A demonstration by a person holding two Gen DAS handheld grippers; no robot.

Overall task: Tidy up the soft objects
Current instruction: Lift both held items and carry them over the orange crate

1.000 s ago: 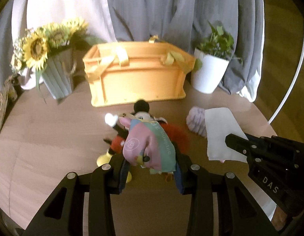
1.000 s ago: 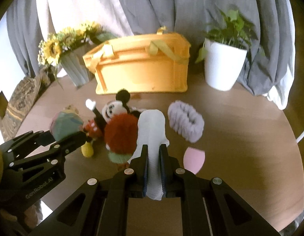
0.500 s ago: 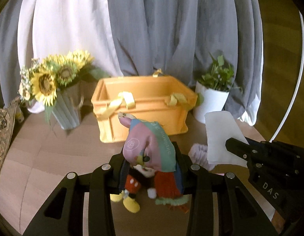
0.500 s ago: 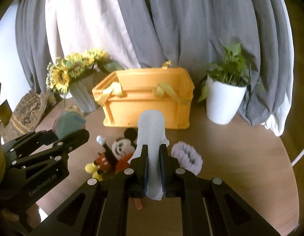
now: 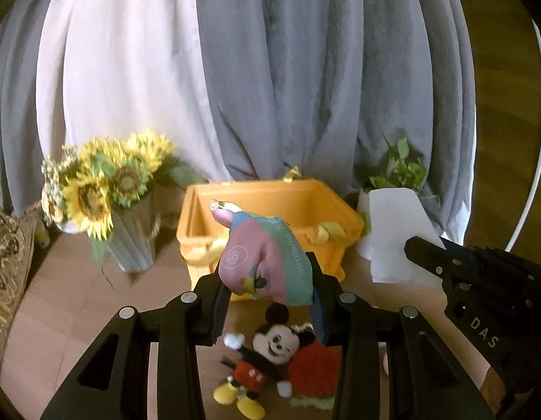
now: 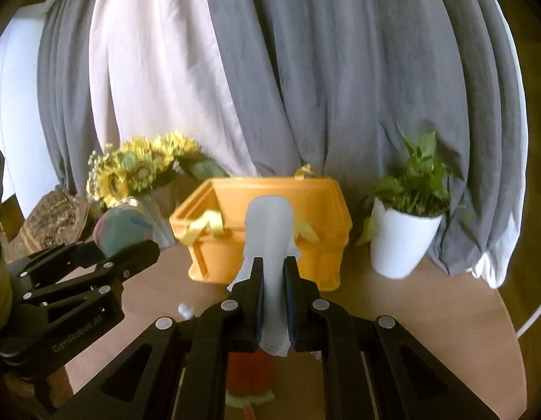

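My left gripper (image 5: 268,290) is shut on a pink and green soft pouch (image 5: 267,259) and holds it in the air in front of the open orange crate (image 5: 270,196). My right gripper (image 6: 273,280) is shut on a folded white cloth (image 6: 270,231), also raised before the crate (image 6: 315,203). The cloth (image 5: 396,231) and right gripper show at the right of the left wrist view; the pouch (image 6: 121,225) shows at the left of the right wrist view. A Mickey Mouse plush (image 5: 267,357) and a red fluffy item (image 5: 314,371) lie on the table below.
A vase of sunflowers (image 5: 106,196) stands left of the crate. A white pot with a green plant (image 6: 403,241) stands right of it. Grey and white curtains hang behind. The round wooden table (image 6: 445,315) ends close to the right.
Both grippers have risen from the table with their loads. The view now looks over the crate's rim into it, and the plush has dropped to the bottom of the left view.
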